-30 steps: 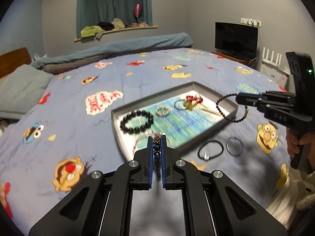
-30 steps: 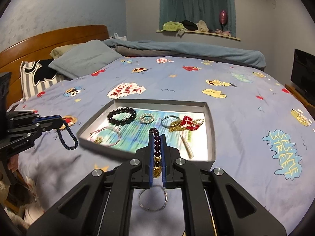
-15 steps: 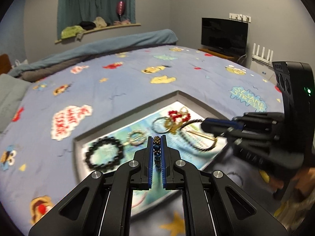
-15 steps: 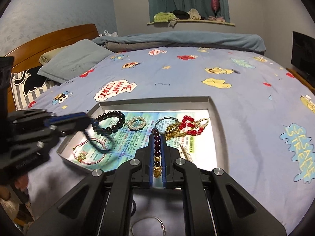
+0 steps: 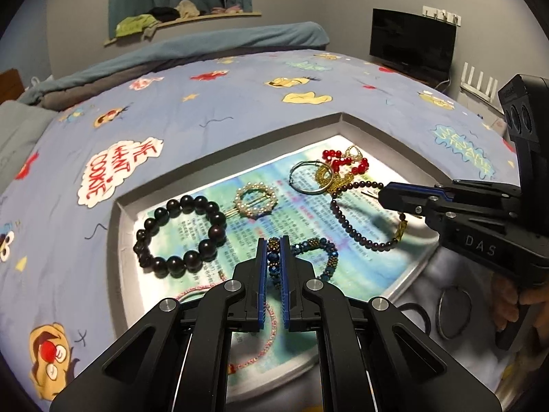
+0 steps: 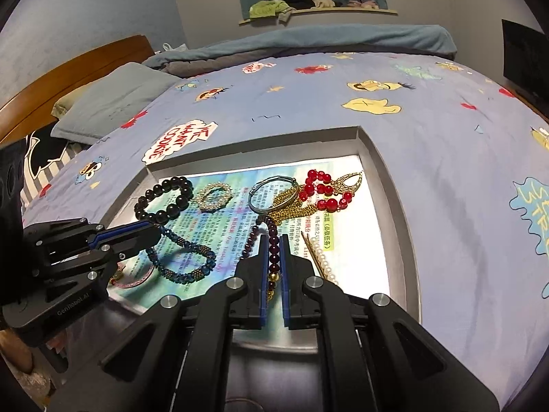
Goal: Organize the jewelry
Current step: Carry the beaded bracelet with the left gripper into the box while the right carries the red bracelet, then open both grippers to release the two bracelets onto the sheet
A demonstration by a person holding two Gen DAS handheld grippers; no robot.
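Note:
A grey tray (image 5: 219, 158) (image 6: 384, 158) lined with printed paper lies on the bed. My left gripper (image 5: 273, 257) (image 6: 151, 231) is shut on a blue-and-gold beaded bracelet (image 5: 324, 254) (image 6: 185, 257) that hangs low over the tray's near part. My right gripper (image 6: 273, 257) (image 5: 384, 195) is shut on a dark purple beaded bracelet (image 5: 357, 230) (image 6: 252, 240) held over the tray's right part. In the tray lie a black bead bracelet (image 5: 182, 233), a pearl ring brooch (image 5: 254, 201), a silver bangle (image 5: 308, 178), red beads (image 5: 345, 162), a gold chain (image 6: 291, 207) and a pink cord bracelet (image 5: 264, 326).
A thin ring (image 5: 453, 312) and a black cord loop (image 5: 417, 312) lie on the blue cartoon bedsheet (image 5: 240, 103) just outside the tray's near right edge. A pearl stick pin (image 6: 320, 257) lies in the tray. Pillows and the headboard (image 6: 68, 79) are at the left, a television (image 5: 411, 43) at the right.
Both grippers have come forward and down over the tray, each still holding its bracelet. The bracelets now hang just above or on the paper lining.

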